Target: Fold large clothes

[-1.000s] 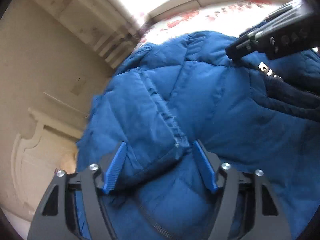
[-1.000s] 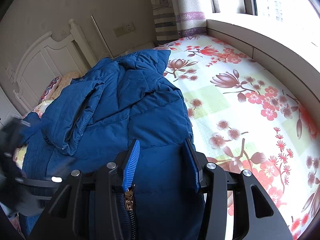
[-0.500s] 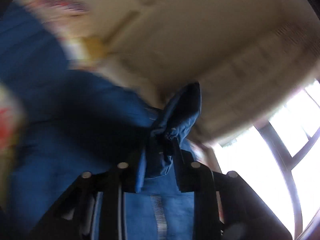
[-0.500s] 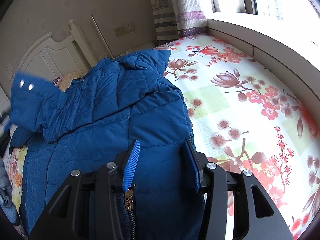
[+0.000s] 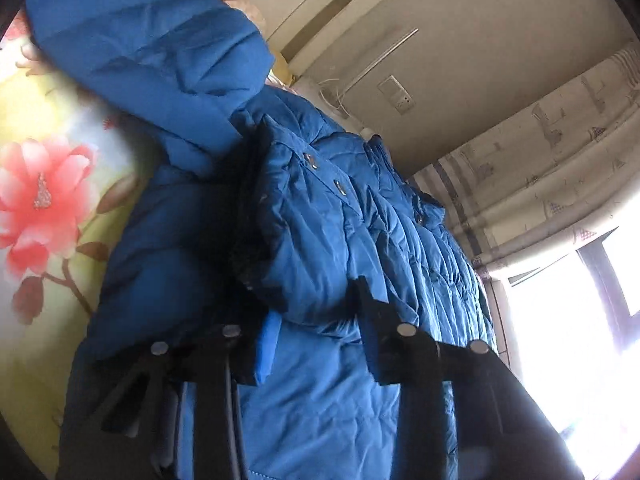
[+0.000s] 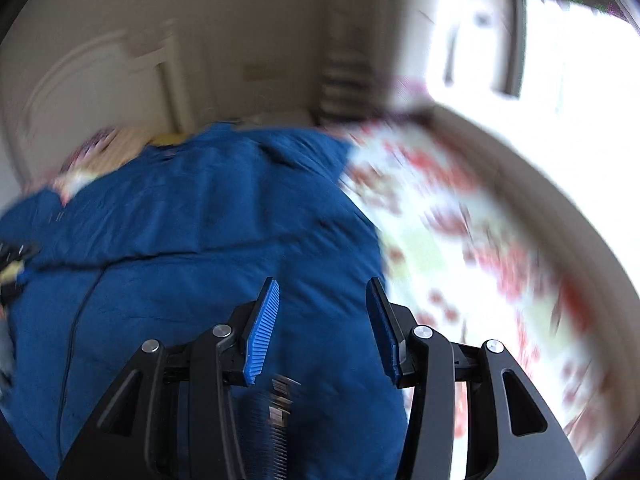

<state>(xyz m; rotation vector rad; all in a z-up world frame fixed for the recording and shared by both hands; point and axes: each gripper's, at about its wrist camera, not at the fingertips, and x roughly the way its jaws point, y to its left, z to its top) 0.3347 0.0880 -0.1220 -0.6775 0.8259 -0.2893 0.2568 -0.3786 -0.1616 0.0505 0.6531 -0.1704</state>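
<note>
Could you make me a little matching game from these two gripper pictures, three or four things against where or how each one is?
Things:
1. puffy blue quilted jacket
2. flowered bedsheet
3. left gripper
4. right gripper

States:
A. open, nothing between its fingers
B. lying spread on the bed
C. fingers on either side of a jacket fold
D. under the jacket

Pairs: 1-B, 2-D, 3-C, 4-A
</note>
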